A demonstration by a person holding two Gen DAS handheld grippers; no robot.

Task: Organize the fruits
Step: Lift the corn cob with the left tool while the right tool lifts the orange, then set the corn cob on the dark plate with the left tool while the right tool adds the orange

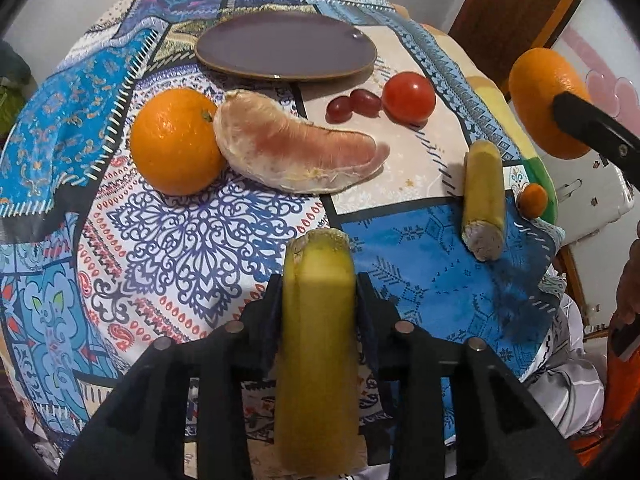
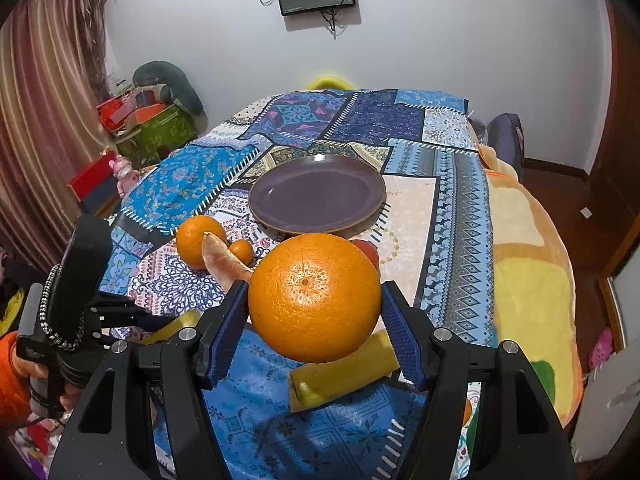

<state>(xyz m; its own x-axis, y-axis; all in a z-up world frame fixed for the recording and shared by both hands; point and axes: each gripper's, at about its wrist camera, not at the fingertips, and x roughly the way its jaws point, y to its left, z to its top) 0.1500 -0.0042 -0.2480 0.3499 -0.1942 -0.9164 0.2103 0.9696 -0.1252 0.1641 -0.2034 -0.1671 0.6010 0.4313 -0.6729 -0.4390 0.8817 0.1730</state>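
Fruit in both grippers above the patchwork cloth

Your left gripper [image 1: 318,292] has its black jaws narrowed around a yellow-green banana piece [image 1: 318,320]; the pads sit against its sides, and its cut end points forward over the blue-and-white patterned tablecloth [image 1: 192,232]. Your right gripper [image 2: 314,320] holds a large round orange [image 2: 314,296] between its blue ribbed pads [image 2: 228,328], jaws about half spread, with the fruit raised above the cloth.

On the table, the dark purple oval plate [image 1: 286,46] lies at the far side with nothing on it. Nearer to you from it, a second whole orange [image 1: 174,140] sits touching a peeled pinkish pomelo segment [image 1: 296,156], which lies on its side. To the right of that, two dark red grapes [image 1: 352,104] touch each other, just beside a red tomato [image 1: 408,96]. Another short banana piece [image 1: 484,196], cut at both ends, lies near the right edge of the cloth, and a small round mandarin [image 1: 534,198] sits just beyond it at the edge.

In the right wrist view, that short banana piece lies on the blue patch below the held orange, and a small mandarin [image 2: 241,250] shows beside the pomelo segment.
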